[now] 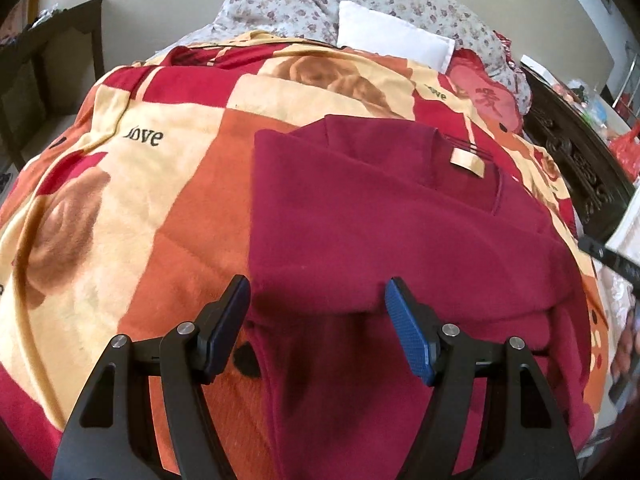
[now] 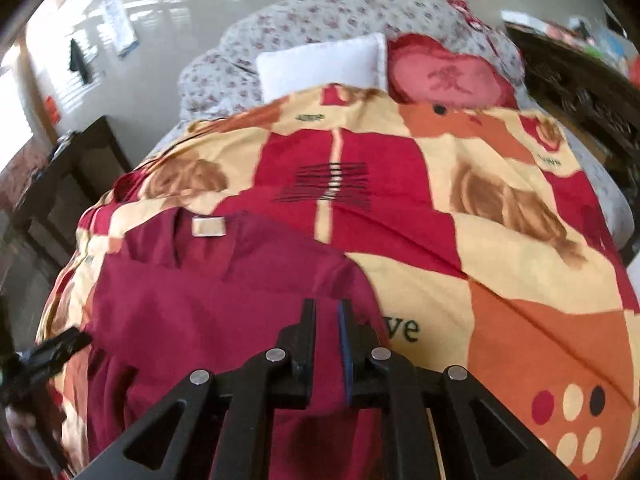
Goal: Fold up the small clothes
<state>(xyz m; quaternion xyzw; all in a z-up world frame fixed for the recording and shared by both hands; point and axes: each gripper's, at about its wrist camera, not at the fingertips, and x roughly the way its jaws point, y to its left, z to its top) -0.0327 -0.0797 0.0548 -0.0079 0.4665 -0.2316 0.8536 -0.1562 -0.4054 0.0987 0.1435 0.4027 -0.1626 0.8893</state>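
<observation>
blanket [image 1: 180, 208] covering the bed, patterned in red, orange and cream. garment [image 1: 380, 220], dark red, lies on the blanket, long axis running from its label [image 1: 468, 163] at the far end down toward both grippers. left gripper [image 1: 318, 300] hangs above the garment's near fold, jaws wide, nothing between them. right gripper [image 2: 326, 316], at the garment's near right edge, jaws narrow, apparently pinching that edge; it seems the nearer to lift it toward the label.

Garment [image 1: 400, 216] lies on the blanket [image 1: 132, 184] ahead of the left gripper [image 1: 318, 300]; pillows [image 1: 394, 34] beyond it.
</observation>
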